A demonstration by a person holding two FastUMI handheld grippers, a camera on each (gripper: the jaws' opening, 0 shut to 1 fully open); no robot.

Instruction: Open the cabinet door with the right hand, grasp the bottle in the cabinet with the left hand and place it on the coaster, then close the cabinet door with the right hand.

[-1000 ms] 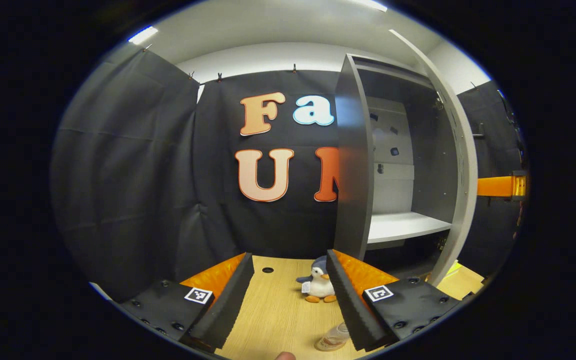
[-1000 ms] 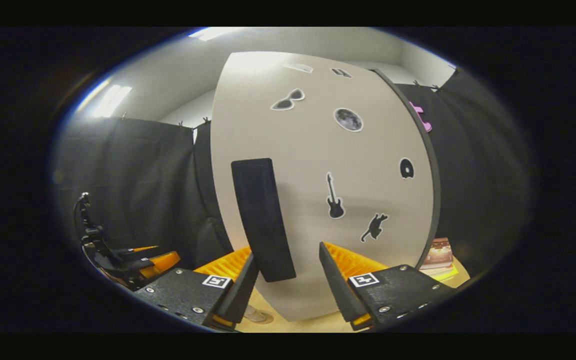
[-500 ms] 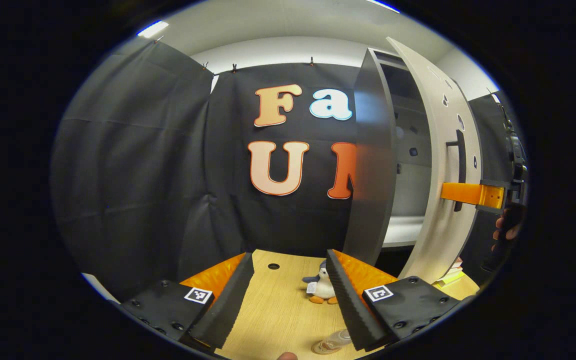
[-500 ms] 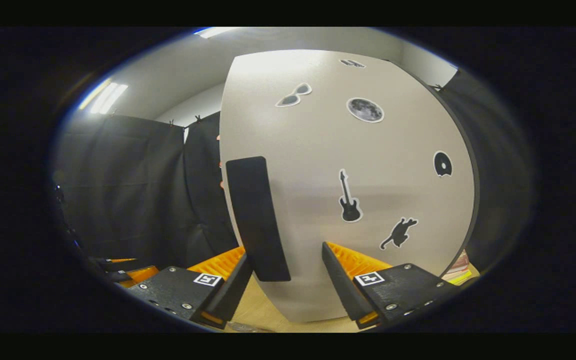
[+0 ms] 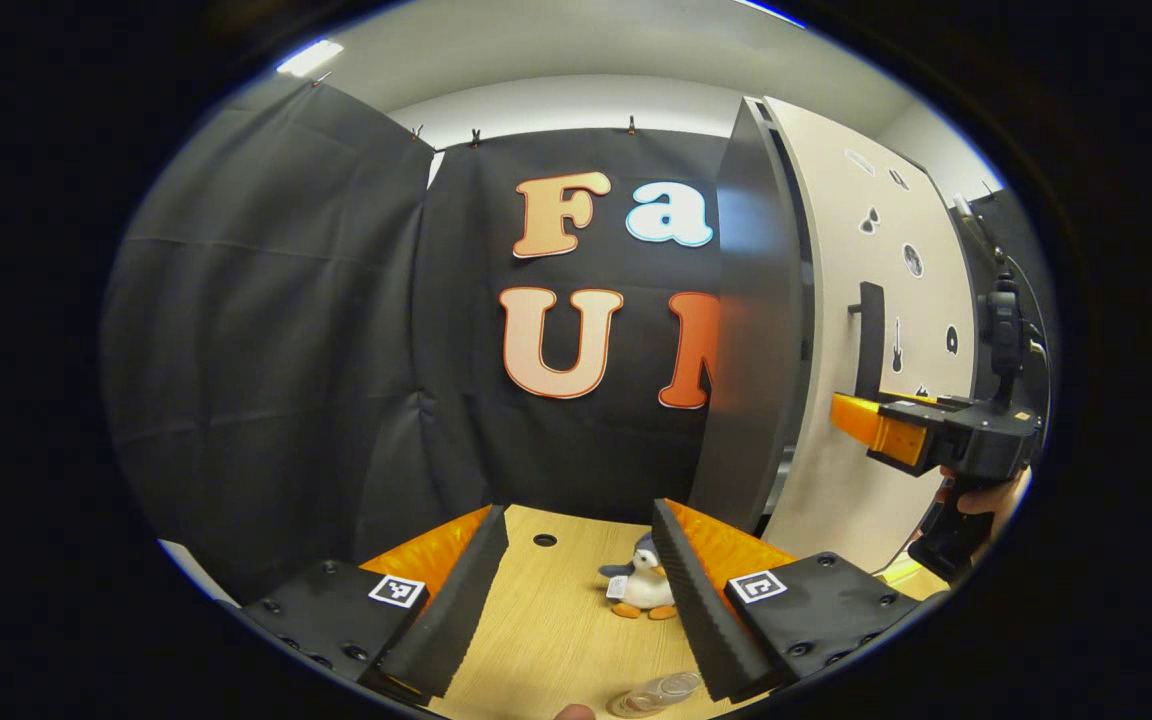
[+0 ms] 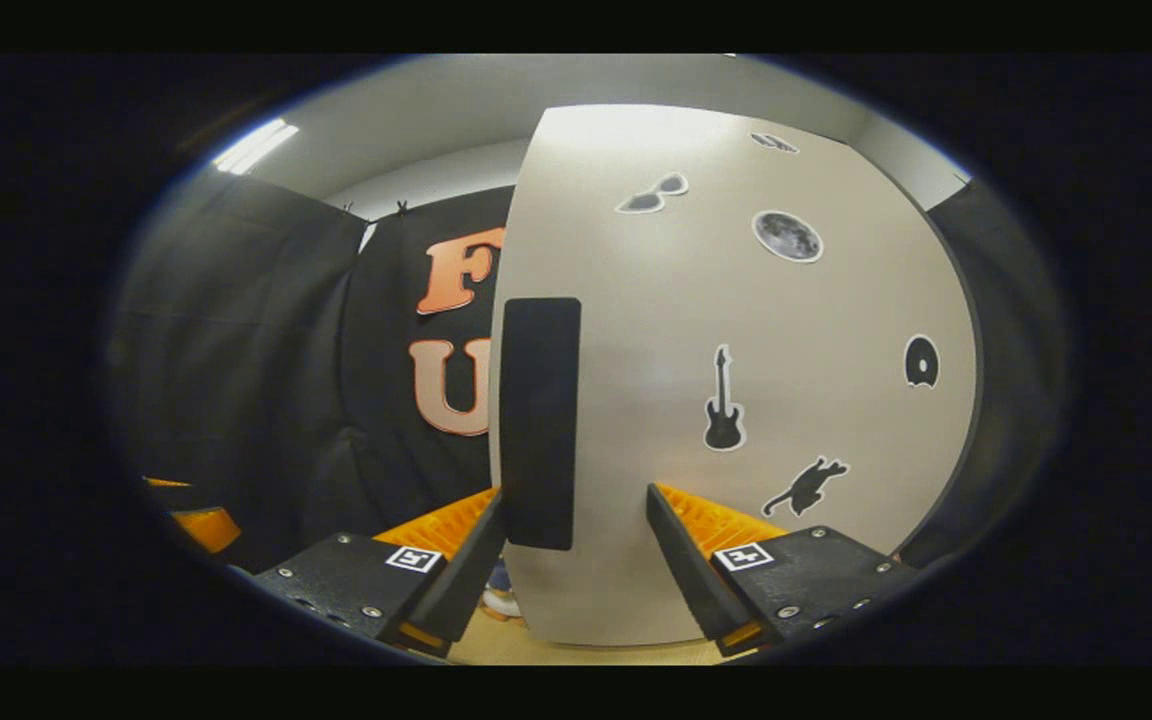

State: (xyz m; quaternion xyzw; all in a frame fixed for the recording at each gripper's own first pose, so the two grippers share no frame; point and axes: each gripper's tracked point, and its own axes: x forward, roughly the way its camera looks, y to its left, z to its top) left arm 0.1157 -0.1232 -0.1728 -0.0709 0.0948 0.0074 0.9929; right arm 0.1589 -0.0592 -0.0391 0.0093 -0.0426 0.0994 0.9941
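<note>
Closing step: my right gripper (image 6: 576,560), fingers apart, faces the door (image 6: 736,400) by its handle (image 6: 539,420), left gripper (image 5: 576,590) apart too; next push it fully shut.

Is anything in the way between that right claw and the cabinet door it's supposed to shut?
Nothing visible. The right gripper faces the cabinet door directly, open, beside the black handle, with the door nearly closed.

Wooden tabletop (image 5: 546,620): toy penguin (image 5: 642,587) standing, clear bottle (image 5: 654,693) lying at near edge
</note>
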